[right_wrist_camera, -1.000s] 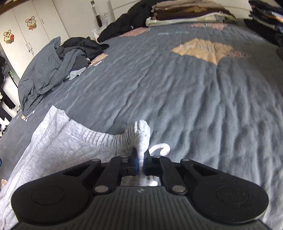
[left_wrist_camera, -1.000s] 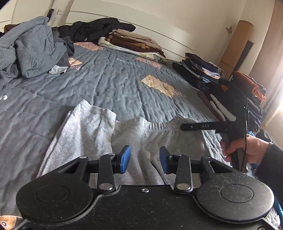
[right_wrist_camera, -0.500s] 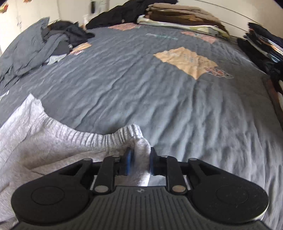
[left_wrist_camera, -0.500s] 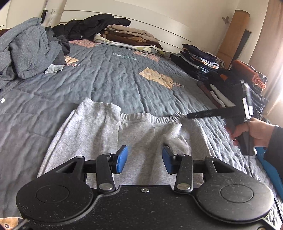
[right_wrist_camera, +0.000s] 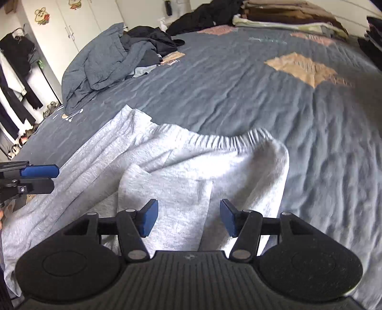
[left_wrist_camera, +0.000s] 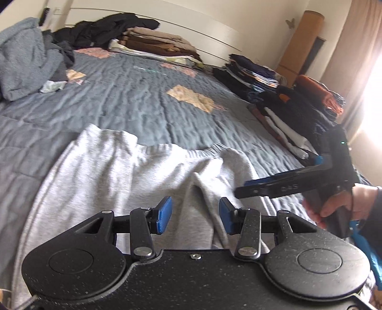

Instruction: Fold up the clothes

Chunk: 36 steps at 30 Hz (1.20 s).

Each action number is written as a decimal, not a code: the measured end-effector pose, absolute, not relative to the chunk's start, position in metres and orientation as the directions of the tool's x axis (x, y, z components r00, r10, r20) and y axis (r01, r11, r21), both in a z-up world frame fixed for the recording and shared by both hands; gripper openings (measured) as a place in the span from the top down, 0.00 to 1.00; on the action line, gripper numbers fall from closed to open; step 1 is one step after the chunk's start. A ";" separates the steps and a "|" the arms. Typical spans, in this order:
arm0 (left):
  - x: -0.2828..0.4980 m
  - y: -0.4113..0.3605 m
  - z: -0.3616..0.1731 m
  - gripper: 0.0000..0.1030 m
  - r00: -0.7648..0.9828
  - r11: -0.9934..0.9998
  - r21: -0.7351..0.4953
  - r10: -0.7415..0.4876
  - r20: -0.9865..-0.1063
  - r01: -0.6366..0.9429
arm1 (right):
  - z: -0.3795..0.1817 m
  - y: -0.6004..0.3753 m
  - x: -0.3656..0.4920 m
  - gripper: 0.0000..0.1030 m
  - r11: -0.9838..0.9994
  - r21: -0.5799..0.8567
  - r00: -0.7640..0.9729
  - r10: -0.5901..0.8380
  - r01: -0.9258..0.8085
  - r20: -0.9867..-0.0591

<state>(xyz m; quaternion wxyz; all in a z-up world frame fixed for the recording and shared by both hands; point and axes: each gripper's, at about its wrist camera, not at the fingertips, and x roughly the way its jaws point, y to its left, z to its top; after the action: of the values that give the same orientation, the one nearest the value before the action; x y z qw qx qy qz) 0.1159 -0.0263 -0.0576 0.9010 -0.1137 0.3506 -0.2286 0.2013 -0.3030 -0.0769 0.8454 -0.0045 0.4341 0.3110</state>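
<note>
— Since the grey sweatpants lie spread on the bed, waistband ahead of both jaws, why hover there?

— Likely to flatten them for folding. The right gripper stands wide apart, empty, cloth just beneath.

— And the left gripper?

— Also apart, holding nothing, a crease between its pads.

A wide bed with a quilted slate-blue bedspread fills the room, backed by a cream curved headboard. Bright daylight pours through a beige curtain at right. White wardrobe doors with cartoon stickers line the far wall.
</note>
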 end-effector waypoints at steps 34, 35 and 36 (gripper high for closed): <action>0.208 -0.086 -0.054 0.95 0.651 0.813 -0.368 -0.581 -0.488 0.450 | -0.047 -0.312 0.199 0.99 0.824 0.322 0.618 0.564 -0.466 -0.548; 0.214 -0.089 -0.056 0.95 0.654 0.821 -0.353 -0.570 -0.497 0.448 | -0.044 -0.313 0.205 0.99 0.830 0.321 0.630 0.556 -0.456 -0.542; 0.221 -0.092 -0.057 0.95 0.656 0.829 -0.338 -0.559 -0.507 0.446 | -0.043 -0.314 0.212 0.99 0.838 0.318 0.642 0.544 -0.443 -0.540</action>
<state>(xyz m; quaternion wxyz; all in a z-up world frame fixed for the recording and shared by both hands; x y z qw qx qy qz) 0.2207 -0.0923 -0.0572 0.9054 -0.0921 0.3080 -0.2774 0.2118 -0.3144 -0.0432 0.9026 0.0785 0.3230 0.2734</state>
